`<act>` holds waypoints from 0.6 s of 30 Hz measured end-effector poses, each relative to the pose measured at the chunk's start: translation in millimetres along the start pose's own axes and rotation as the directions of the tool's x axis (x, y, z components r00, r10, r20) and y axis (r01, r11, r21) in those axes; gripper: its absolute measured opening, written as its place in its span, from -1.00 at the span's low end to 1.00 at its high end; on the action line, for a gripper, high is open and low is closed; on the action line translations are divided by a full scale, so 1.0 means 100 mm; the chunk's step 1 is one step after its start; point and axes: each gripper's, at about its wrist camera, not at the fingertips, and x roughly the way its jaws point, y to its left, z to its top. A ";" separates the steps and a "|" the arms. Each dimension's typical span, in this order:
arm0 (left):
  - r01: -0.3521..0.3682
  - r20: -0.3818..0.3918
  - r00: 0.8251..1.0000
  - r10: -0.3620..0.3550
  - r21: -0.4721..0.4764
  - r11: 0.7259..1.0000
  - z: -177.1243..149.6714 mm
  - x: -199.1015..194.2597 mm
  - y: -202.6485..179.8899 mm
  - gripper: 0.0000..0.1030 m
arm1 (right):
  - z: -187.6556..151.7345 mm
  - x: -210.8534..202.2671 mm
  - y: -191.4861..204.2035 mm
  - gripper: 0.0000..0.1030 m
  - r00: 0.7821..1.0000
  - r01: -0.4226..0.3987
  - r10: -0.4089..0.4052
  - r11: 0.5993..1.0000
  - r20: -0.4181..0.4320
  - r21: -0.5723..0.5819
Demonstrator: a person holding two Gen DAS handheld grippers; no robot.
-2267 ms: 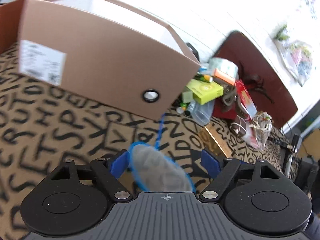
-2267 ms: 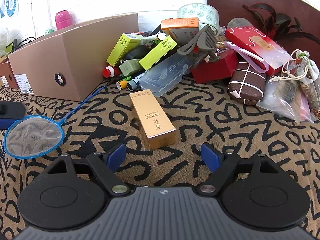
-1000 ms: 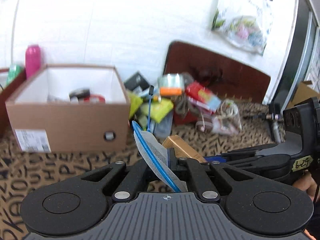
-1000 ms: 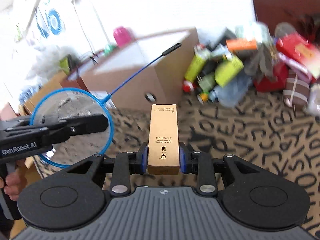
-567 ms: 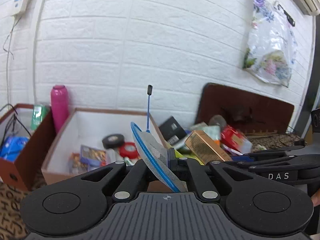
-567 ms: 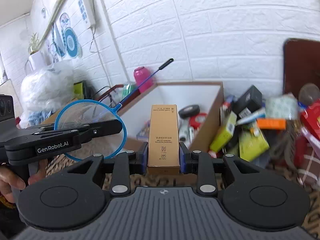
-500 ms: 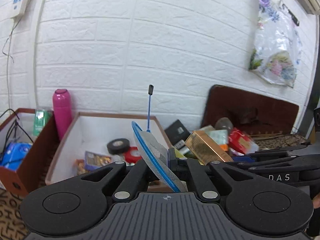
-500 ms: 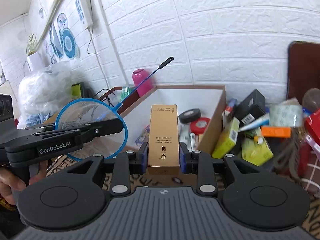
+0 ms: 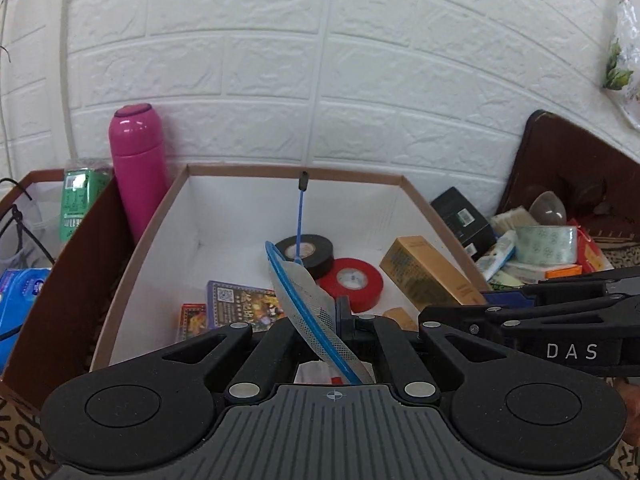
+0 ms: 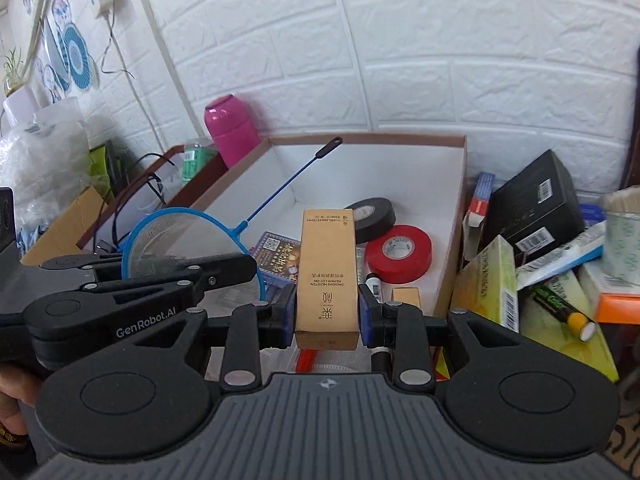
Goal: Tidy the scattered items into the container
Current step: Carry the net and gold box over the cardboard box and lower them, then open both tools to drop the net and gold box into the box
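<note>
left gripper: clenched on round blue-rimmed mesh net, handle toward 12 o'clock.
right gripper: clamped on tall gold cardboard carton.
change: a second ago both were short of the open brown cardboard box; now above its near edge.
box contents: black tape roll, red tape roll.
meaning: both loads look ready to drop.

The open brown cardboard box has its near wall hidden behind the left tool. The small print on the tall gold carton is too fine to read. A person's hand is cut off at the left edge.
</note>
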 end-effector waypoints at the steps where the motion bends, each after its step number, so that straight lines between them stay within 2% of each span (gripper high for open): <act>1: -0.005 -0.007 1.000 0.005 0.004 1.000 0.00 0.04 0.02 -1.00 | 0.01 0.06 -0.01 -0.34 1.000 0.000 0.000 1.000 -0.010 0.002; 3: -0.033 -0.020 0.999 0.033 0.016 0.999 -0.01 0.10 0.06 -0.57 | 0.04 0.18 -0.02 -0.33 0.999 0.005 -0.005 1.000 -0.035 -0.008; 4: -0.068 -0.020 0.997 0.068 0.025 0.997 -0.01 0.11 0.07 -0.14 | 0.04 0.23 0.00 -0.29 0.999 0.013 -0.015 1.000 -0.048 -0.027; 5: -0.114 -0.011 0.993 0.115 0.035 0.993 -0.02 0.11 0.08 0.45 | 0.05 0.27 0.02 -0.18 0.998 0.027 -0.029 0.998 -0.050 -0.055; 6: -0.166 0.014 0.986 0.165 0.043 0.985 -0.03 0.09 0.09 0.60 | 0.05 0.27 0.05 0.18 0.998 0.050 -0.053 0.995 -0.036 -0.086; 7: -0.199 0.041 0.980 0.197 0.048 0.979 -0.04 0.05 0.10 0.78 | 0.05 0.24 0.07 0.38 0.996 0.084 -0.085 0.990 -0.009 -0.113; 9: -0.186 0.047 0.982 0.184 0.049 0.981 -0.04 -0.01 0.15 0.82 | 0.03 0.17 0.09 0.49 0.994 0.108 -0.103 0.981 0.037 -0.159; 11: -0.163 0.032 0.986 0.162 0.022 0.986 -0.03 -0.04 0.17 0.84 | 0.03 0.12 0.09 0.60 0.994 0.109 -0.103 0.981 0.044 -0.163; 12: -0.163 0.028 0.986 0.163 0.004 0.987 -0.04 -0.06 0.17 0.90 | 0.03 0.10 0.09 0.71 0.993 0.111 -0.105 0.981 0.049 -0.160; 18: -0.175 0.002 0.985 0.175 -0.022 0.984 -0.09 -0.18 0.11 0.97 | -0.03 -0.05 0.16 0.95 0.990 0.132 -0.120 0.974 0.078 -0.184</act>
